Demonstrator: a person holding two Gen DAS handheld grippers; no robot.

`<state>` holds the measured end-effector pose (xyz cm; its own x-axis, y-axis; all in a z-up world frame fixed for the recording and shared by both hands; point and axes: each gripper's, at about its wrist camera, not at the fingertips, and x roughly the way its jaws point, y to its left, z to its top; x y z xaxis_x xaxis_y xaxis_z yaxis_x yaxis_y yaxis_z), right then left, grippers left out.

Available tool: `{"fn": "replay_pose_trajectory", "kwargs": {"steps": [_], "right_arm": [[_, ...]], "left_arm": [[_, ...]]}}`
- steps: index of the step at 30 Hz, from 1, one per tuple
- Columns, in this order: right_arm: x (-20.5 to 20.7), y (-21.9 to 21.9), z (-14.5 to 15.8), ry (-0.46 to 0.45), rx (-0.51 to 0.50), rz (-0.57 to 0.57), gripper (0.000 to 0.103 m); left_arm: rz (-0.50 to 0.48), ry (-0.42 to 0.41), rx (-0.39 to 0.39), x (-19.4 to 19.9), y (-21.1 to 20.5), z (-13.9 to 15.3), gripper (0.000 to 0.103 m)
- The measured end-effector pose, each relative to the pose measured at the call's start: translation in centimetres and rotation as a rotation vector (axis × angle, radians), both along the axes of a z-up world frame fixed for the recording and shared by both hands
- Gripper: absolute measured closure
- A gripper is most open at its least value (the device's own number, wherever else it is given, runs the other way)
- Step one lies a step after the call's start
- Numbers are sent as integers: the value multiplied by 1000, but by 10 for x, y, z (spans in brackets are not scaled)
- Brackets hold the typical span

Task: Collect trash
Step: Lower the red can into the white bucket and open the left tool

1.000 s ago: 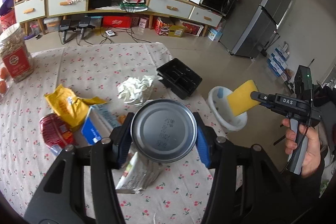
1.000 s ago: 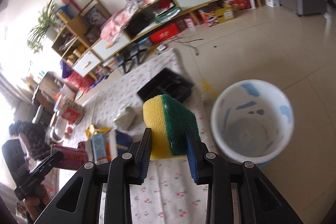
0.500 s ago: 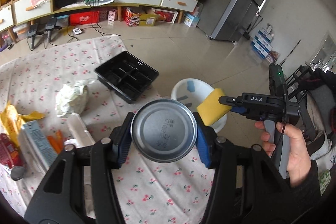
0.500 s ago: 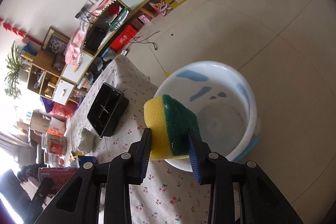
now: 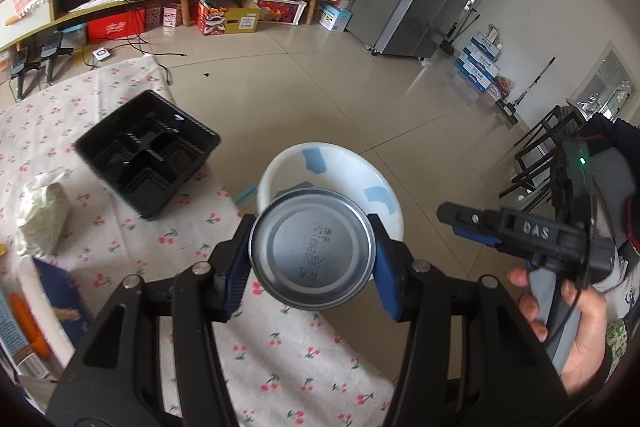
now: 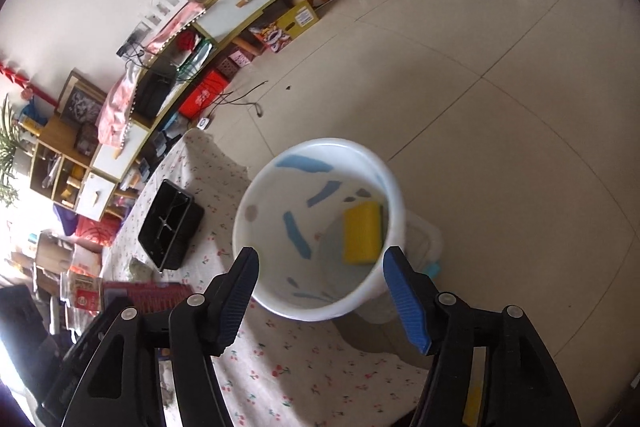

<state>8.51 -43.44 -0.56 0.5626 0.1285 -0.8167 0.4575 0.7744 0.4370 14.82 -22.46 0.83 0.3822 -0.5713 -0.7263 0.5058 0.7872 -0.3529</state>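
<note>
The left gripper (image 5: 312,259) is clamped on a can (image 5: 312,247) held just over the near rim of the bin (image 5: 384,195), which stands on the floor beyond the tabletop (image 5: 280,367) edge. The right gripper (image 6: 320,283), jaws just opened and empty, hangs above the bin; its sponge (image 6: 362,233) lies inside.

I see a round silver metal tin can (image 5: 312,247), a white plastic bin with blue patches (image 6: 280,291), a yellow-and-green rectangular sponge (image 6: 362,233), a black plastic compartment tray (image 5: 148,153) and a white cloth with red cherry print (image 5: 280,359).
</note>
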Motion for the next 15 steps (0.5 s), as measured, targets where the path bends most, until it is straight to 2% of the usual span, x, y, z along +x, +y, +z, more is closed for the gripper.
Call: {"fn": "replay_pose_trajectory", "kwargs": {"steps": [13, 14, 15], "right_arm": [[-32, -29, -5, 4, -11, -51, 34], [-32, -30, -4, 2, -12, -53, 34], [-32, -31, -4, 0, -14, -54, 34]], "left_arm": [[-43, 61, 41, 26, -63, -31, 47], [-38, 52, 53, 27, -65, -32, 47], [-27, 36, 75, 27, -67, -32, 39]]}}
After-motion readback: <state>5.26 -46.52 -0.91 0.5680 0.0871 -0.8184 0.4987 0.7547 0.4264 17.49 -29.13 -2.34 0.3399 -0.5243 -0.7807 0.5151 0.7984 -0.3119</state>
